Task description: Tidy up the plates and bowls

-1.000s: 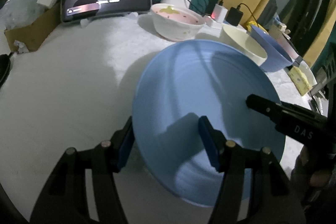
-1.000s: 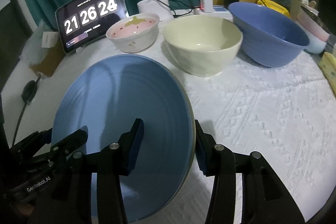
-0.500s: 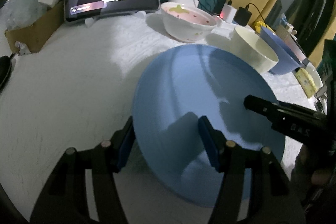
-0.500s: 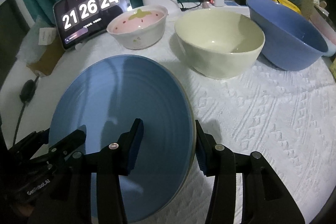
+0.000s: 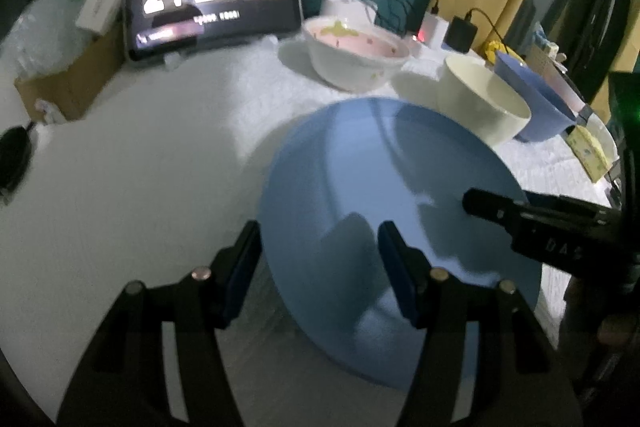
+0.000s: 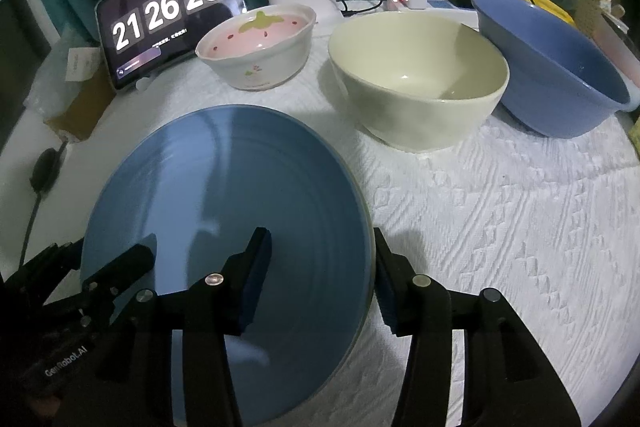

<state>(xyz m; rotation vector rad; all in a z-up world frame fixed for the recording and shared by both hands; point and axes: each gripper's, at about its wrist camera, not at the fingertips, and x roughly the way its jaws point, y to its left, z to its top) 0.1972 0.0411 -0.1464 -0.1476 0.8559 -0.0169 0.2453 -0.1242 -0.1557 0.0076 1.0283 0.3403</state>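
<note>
I had the blue plate [image 6: 224, 235] flat on the white cloth [image 6: 500, 227], near the cream bowl [image 6: 416, 79]. Left gripper [image 5: 320, 259] and right gripper [image 6: 322, 259] each straddled an opposite rim, jaws part open, pads apparently not pressing, holding nothing. Two-sided straddle presumably so the wide plate lifts level

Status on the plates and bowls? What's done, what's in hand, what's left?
Done: nothing stacked that I can see. In hand: the blue plate lies on the white cloth, each gripper's open fingers straddling an opposite rim, left gripper and right gripper; no pads visibly press. Left: the strawberry bowl, cream bowl and blue bowl stand separately in a row.
</note>
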